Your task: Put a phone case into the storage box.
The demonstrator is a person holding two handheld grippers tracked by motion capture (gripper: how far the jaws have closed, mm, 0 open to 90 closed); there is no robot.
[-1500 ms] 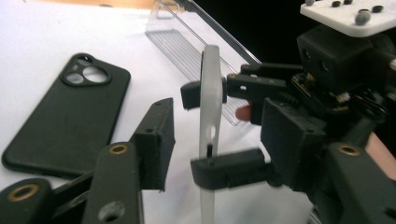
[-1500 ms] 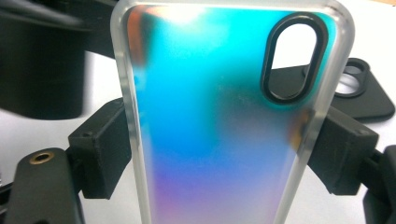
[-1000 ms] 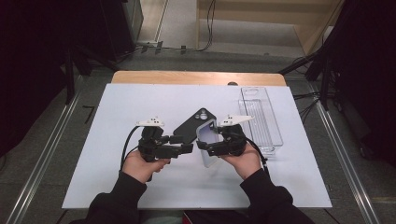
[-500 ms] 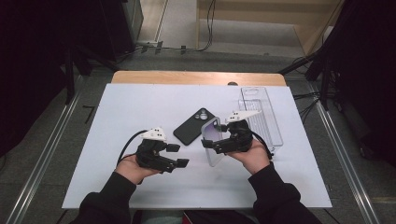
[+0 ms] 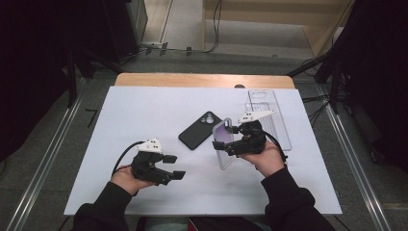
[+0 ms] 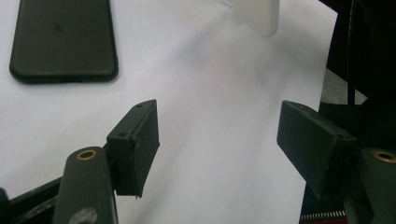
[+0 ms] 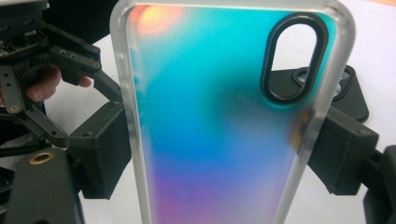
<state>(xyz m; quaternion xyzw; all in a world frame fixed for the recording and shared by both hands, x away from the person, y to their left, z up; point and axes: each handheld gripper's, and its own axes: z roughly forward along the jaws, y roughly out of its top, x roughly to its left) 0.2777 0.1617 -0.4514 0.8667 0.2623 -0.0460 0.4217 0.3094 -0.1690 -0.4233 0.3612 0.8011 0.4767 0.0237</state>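
1. Phone case (image 5: 224, 143), see-through with shiny colours, is pinched by its long sides in the right gripper (image 5: 230, 143). It stands up on its long side, just over the white desk (image 5: 120, 120), a bit to the right of the middle.
2. From up high, the case looks pale and purple at the top. In the right gripper view, the case (image 7: 219, 121) glows blue, pink and orange, and you can see its oval camera hole.
3. That same close view shows the black pads (image 7: 105, 147) pressing on both long sides of the case.
4. A black phone (image 5: 199, 130) lies flat, camera side up, near the middle of the desk, just left of the case.
5. The left gripper (image 5: 172, 166) sits low near the front edge of the desk, left of the middle. Its fingers are wide apart with nothing between them.
6. In the left gripper view, the phone (image 6: 63, 39) is far off at the top.
7. A clear tray (image 5: 269, 118) rests near the back right corner of the desk.
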